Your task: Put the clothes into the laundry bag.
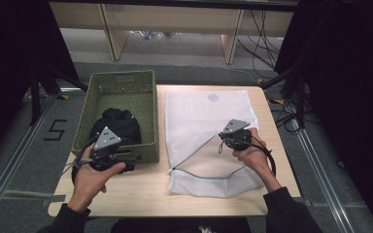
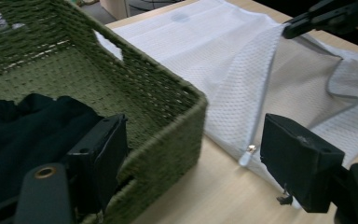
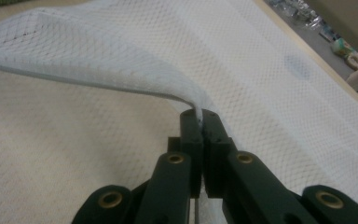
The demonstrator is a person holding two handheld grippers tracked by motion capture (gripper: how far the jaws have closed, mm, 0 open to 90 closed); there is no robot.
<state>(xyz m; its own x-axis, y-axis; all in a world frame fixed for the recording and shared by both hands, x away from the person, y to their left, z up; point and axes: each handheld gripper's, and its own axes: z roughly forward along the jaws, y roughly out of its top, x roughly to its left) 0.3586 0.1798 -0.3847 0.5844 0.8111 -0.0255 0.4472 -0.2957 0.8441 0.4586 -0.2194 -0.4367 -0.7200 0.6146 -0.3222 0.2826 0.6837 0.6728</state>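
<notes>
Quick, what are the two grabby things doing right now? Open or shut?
Left gripper: jaws open, holding nothing, at the green basket's near corner.
Right gripper: jaws shut on the white mesh bag's opening edge, lifting it.

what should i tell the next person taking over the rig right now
Right tongs: shut on the upper edge of the white mesh bag, lifting it so the mouth gapes.
Left tongs: open, at the near right corner of the green basket, one jaw inside over the black garment, one outside; not gripping.
Done: bag unzipped and held open on the table.
Left: grab the garment, move it into the bag, probably zip it.
</notes>
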